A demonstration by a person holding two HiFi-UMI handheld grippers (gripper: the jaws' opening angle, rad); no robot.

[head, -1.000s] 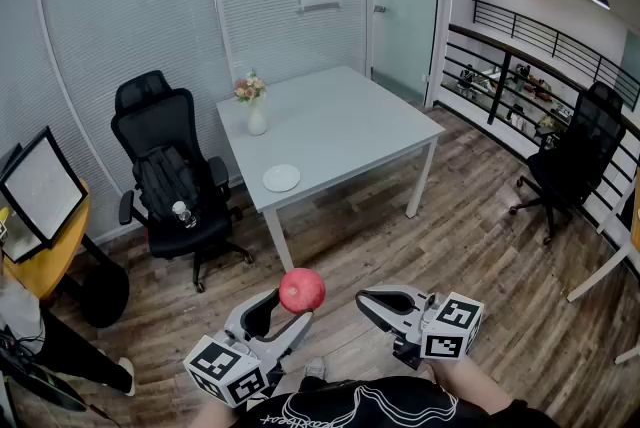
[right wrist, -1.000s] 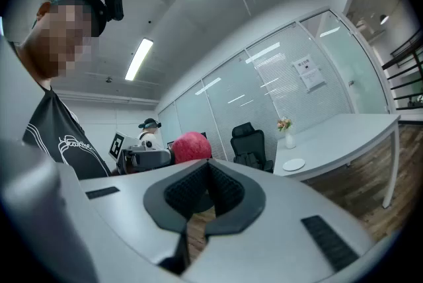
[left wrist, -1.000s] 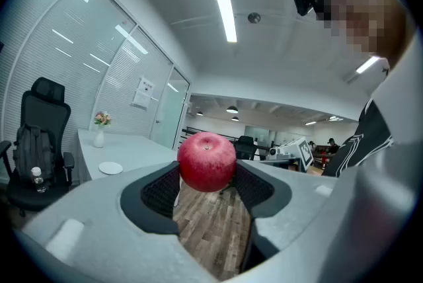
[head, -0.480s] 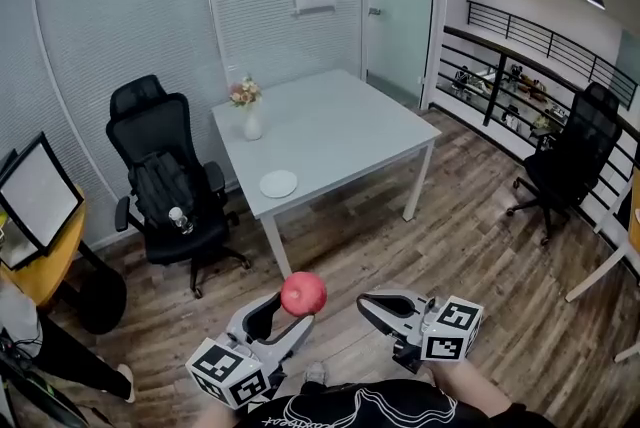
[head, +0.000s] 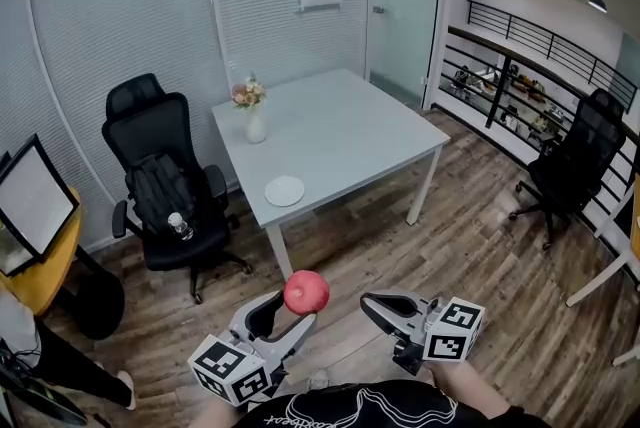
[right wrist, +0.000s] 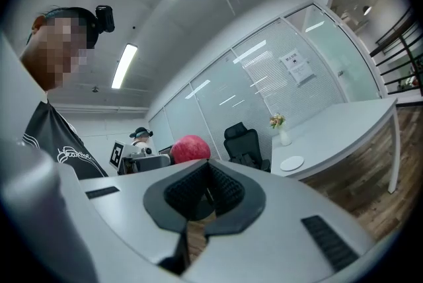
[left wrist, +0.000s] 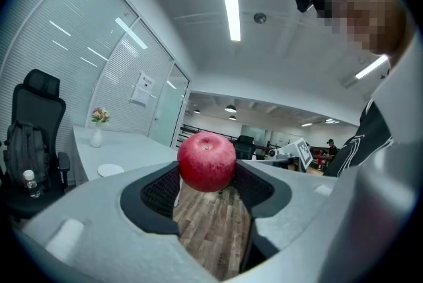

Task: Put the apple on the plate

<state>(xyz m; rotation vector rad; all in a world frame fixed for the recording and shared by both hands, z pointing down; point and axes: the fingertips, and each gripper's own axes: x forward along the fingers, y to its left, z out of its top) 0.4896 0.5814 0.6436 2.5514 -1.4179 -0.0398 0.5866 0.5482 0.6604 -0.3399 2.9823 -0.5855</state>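
A red apple (head: 306, 292) sits between the jaws of my left gripper (head: 292, 308), which is shut on it and held level above the wood floor. In the left gripper view the apple (left wrist: 207, 161) fills the gap between the dark pads. My right gripper (head: 370, 302) hangs beside it, to the right, jaws together and empty; the right gripper view shows the apple (right wrist: 190, 148) off to its left. A small white plate (head: 285, 190) lies near the front corner of the grey table (head: 350, 131), well ahead of both grippers. The plate (left wrist: 110, 170) is empty.
A white vase of flowers (head: 256, 124) stands on the table's left edge behind the plate. A black office chair (head: 160, 176) with a backpack and bottle stands left of the table. Another black chair (head: 575, 166) is at right, by a railing. Glass walls lie behind.
Both grippers have come a little nearer the table, the apple still in the left one. The plate and table sit slightly lower and closer in the head view.
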